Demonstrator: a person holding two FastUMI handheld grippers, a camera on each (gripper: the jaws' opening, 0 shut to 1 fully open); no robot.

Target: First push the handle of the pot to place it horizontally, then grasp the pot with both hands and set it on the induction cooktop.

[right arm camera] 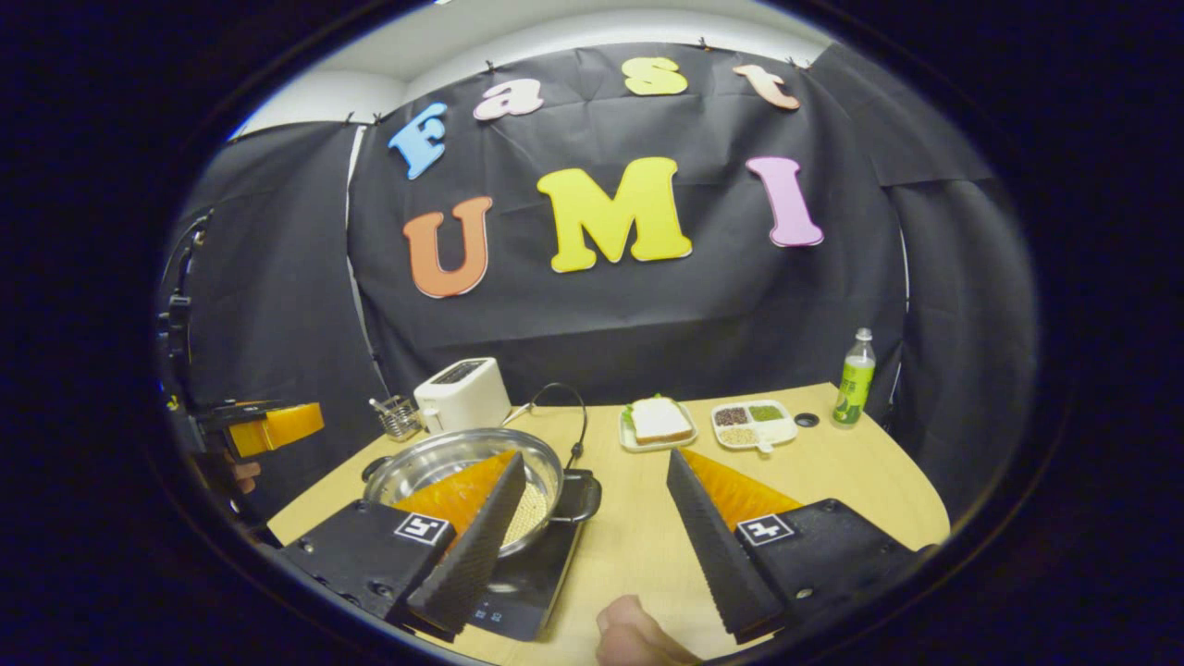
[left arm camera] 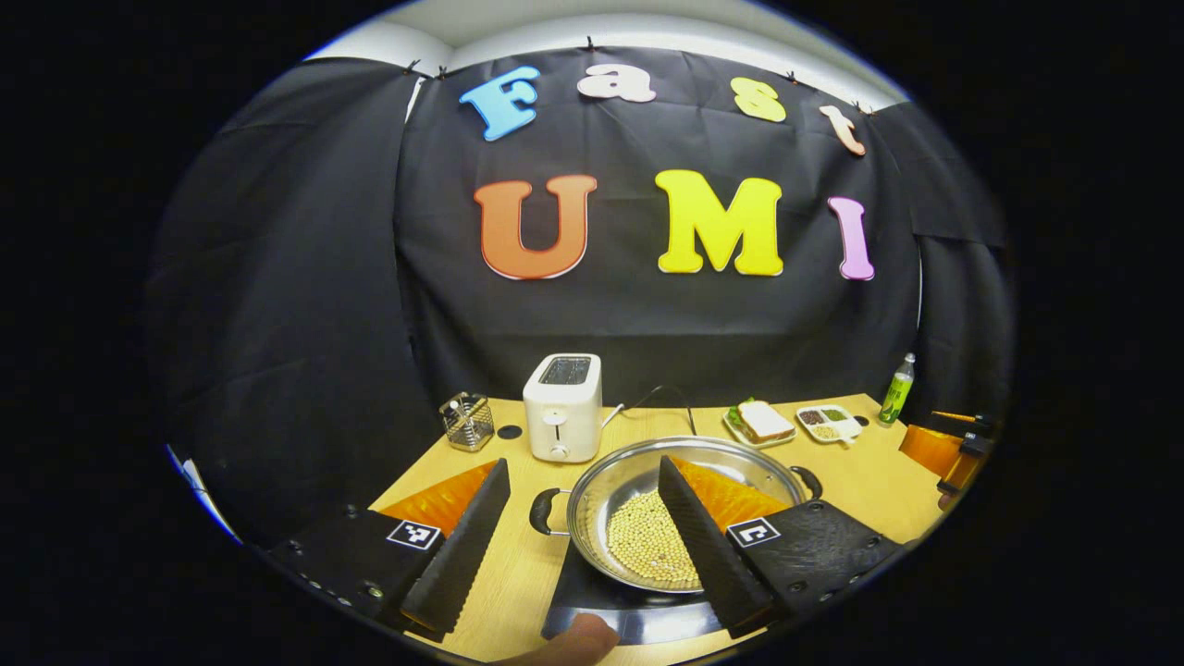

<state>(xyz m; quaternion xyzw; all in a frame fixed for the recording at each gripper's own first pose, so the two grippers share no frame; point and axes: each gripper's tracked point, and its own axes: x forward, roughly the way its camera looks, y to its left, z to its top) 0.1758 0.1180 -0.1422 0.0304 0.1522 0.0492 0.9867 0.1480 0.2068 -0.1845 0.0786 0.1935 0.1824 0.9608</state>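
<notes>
- The pot sits on the induction cooktop, pale beans in its bottom, one side handle pointing left, the other to the right.
- My left gripper hangs just in front of the pot, jaws wide, gripping nothing.
- My right gripper hovers right of the pot, jaws wide and empty.
- Behind the pot stand a toaster, a sandwich plate and a green bottle.

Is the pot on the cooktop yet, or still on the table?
On it: the pot sits upright on the cooktop, beans inside.
</notes>
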